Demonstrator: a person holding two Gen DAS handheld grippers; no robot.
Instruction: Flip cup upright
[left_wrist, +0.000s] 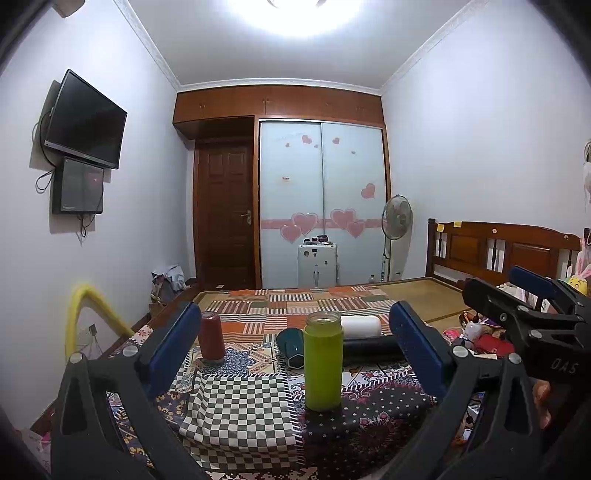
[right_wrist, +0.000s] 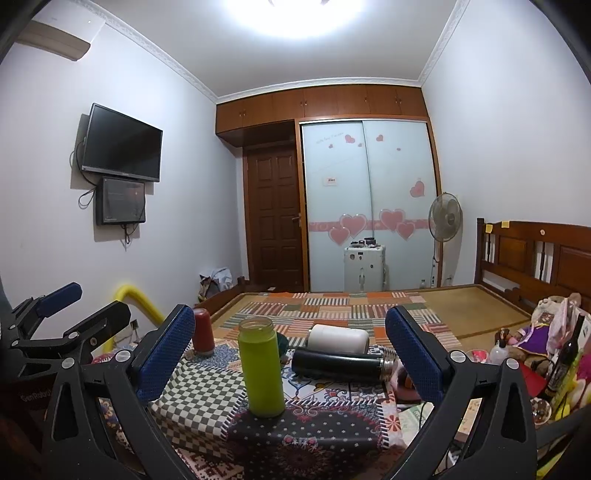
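My left hand-held gripper (left_wrist: 295, 339) and right hand-held gripper (right_wrist: 291, 347) both gape wide, empty; green cup (left_wrist: 323, 362) stands upright on the bed (left_wrist: 240, 406), black flask (right_wrist: 340, 363) lying at its 2 o'clock.

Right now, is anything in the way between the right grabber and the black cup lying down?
Nothing visible blocks it. The black cup lies on its side straight ahead of the open right gripper. The green bottle stands to its left, the white cup lies just behind.

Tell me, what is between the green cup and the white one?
The black flask, lying on its side, in the right wrist view, between the green cup and white cup.
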